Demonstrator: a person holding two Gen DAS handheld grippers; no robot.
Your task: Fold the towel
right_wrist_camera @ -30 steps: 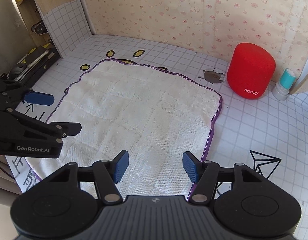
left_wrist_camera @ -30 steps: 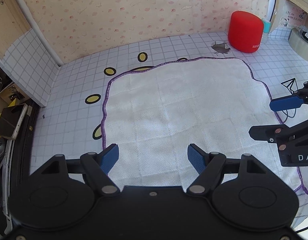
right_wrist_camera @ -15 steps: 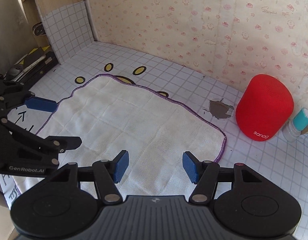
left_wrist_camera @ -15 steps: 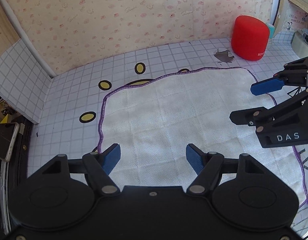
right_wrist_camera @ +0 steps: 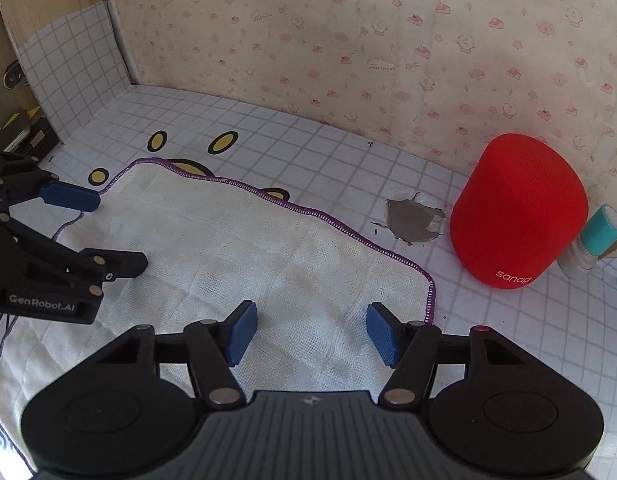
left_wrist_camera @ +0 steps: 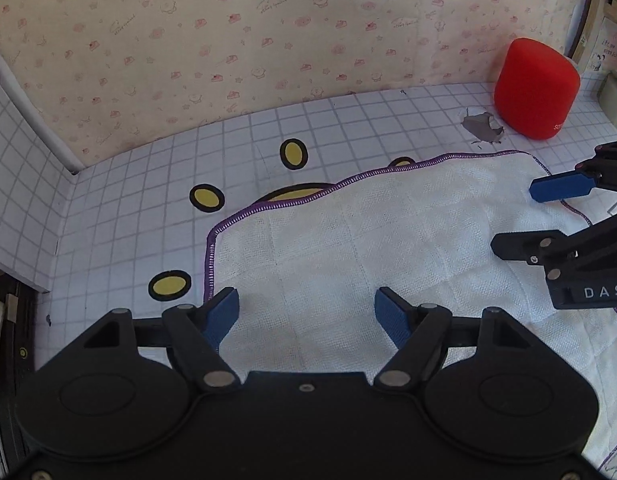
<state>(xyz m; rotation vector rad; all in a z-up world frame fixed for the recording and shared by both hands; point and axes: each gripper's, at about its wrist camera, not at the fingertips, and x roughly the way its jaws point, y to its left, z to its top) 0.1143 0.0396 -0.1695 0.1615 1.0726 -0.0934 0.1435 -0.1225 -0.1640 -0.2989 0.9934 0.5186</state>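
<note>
Checked tabletop (left_wrist_camera: 348, 120), flat white towel (left_wrist_camera: 368, 240), red "sanag" speaker (right_wrist_camera: 516, 212), left gripper (left_wrist_camera: 306, 314) just widened, empty, right gripper (right_wrist_camera: 308, 330) spread, empty

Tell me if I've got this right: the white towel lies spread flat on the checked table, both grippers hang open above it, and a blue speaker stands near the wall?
Nearly. The speaker is red, not blue, as the right wrist view shows. The rest holds: towel flat, left gripper and right gripper open.

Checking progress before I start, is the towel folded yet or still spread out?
Spread flat: the towel lies single-layered, purple hem visible along its edges.
</note>
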